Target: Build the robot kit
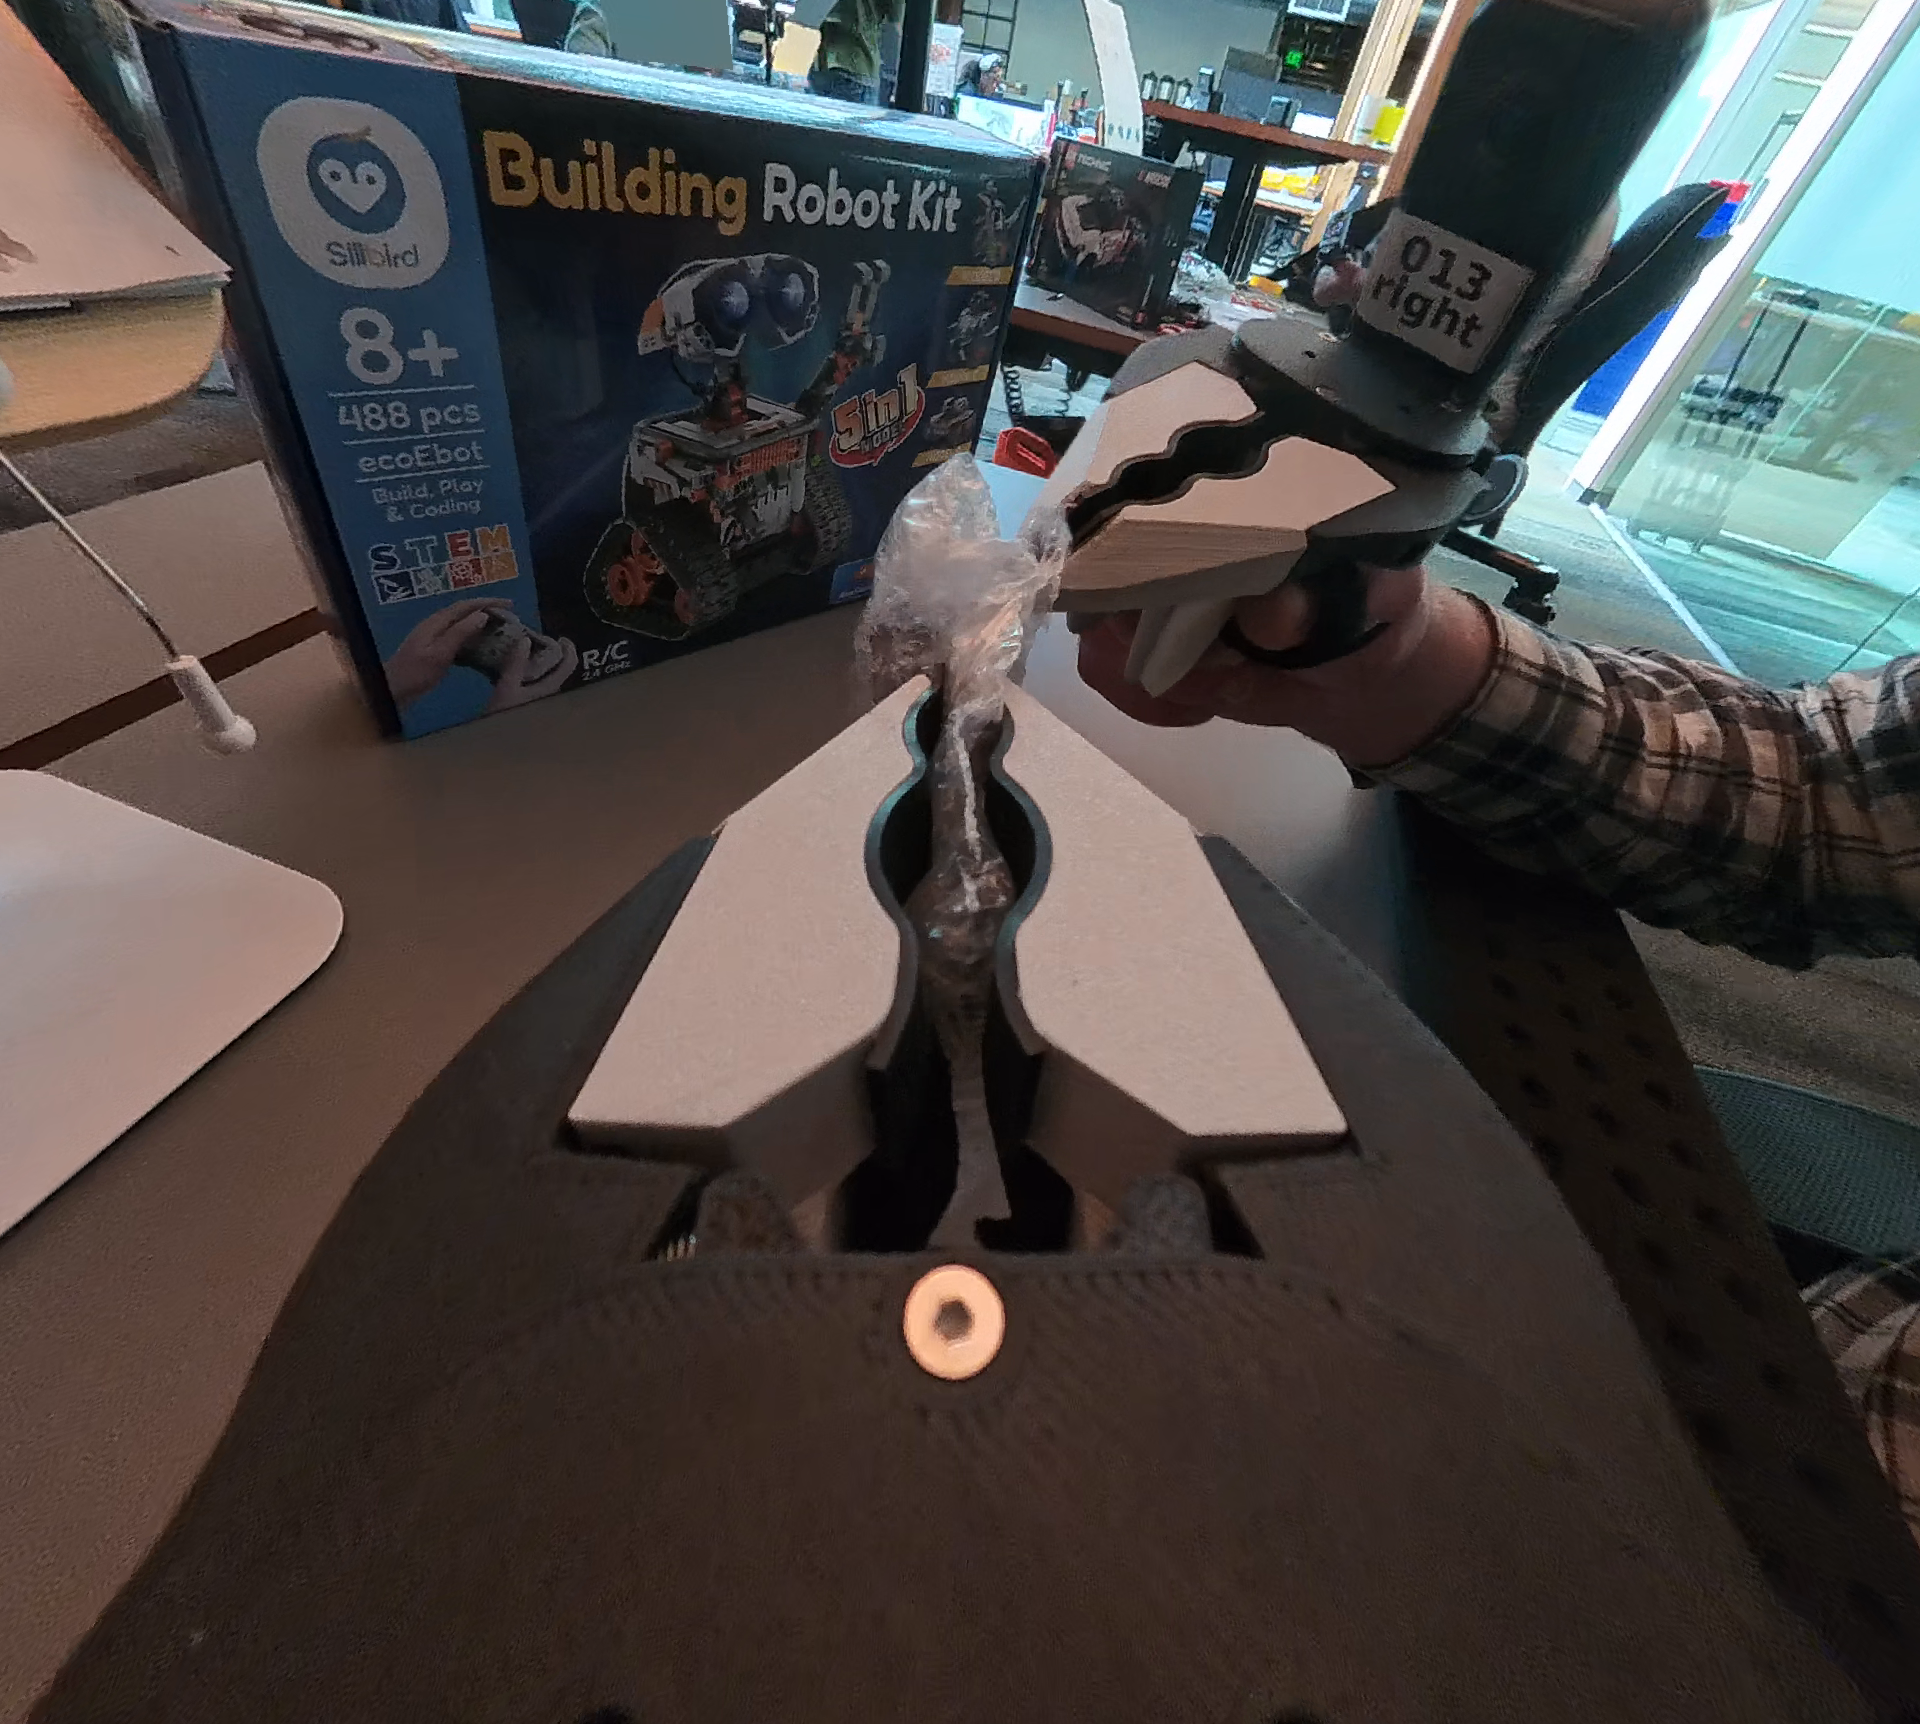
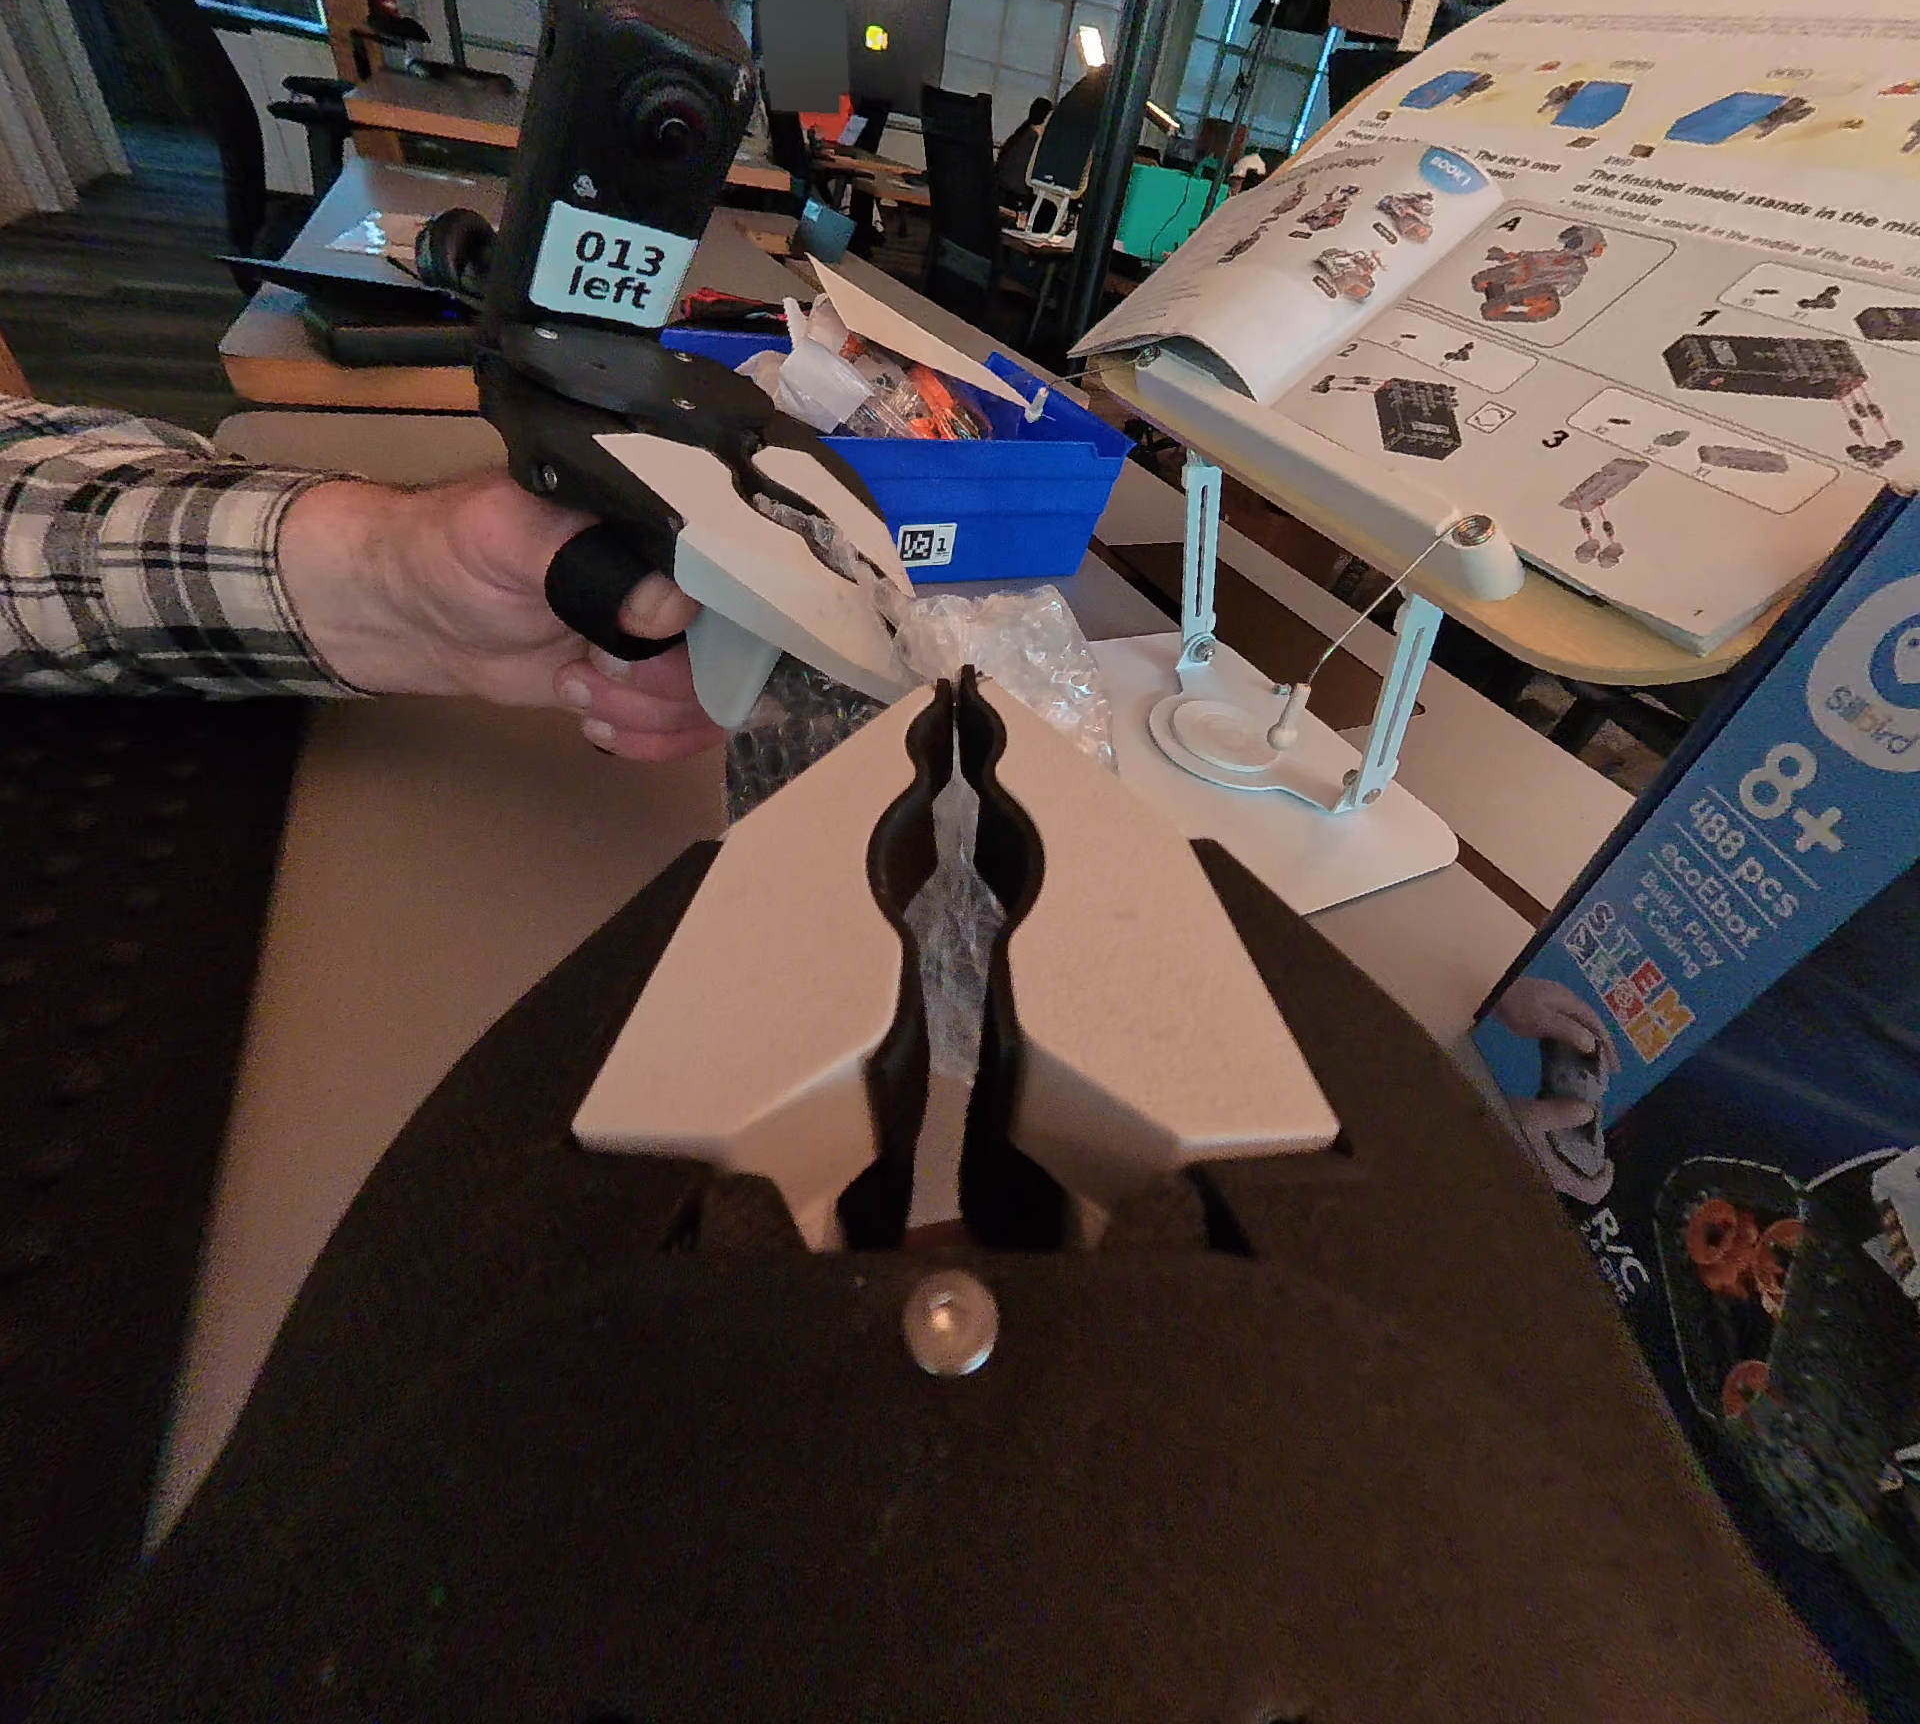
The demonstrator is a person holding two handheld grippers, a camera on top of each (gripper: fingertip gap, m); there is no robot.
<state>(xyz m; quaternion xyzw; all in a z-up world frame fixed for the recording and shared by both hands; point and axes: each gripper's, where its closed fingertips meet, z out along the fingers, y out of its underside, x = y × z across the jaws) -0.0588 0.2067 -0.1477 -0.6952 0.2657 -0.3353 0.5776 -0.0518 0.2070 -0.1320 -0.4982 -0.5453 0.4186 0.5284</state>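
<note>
Both of my tools grip one clear plastic bag [image 1: 961, 573]: my left hand-held gripper [image 1: 961, 718] is clenched on its lower twisted part, and my right hand-held gripper [image 2: 956, 687] is clenched on a crinkled edge near the top. Held above the desk [image 1: 260, 1103], the bag hangs just in front of the robot kit box [image 1: 582, 365]. Beyond the box's left end stands a white book stand [image 2: 1288, 770] carrying an open instruction booklet [image 2: 1621, 303], with a blue bin [image 2: 997, 479] behind.

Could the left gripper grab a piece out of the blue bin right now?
Probably not. The left gripper is shut on a clear plastic bag, which the right gripper also pinches. The blue bin lies behind it, apparently unobstructed, but its jaws are occupied.
</note>
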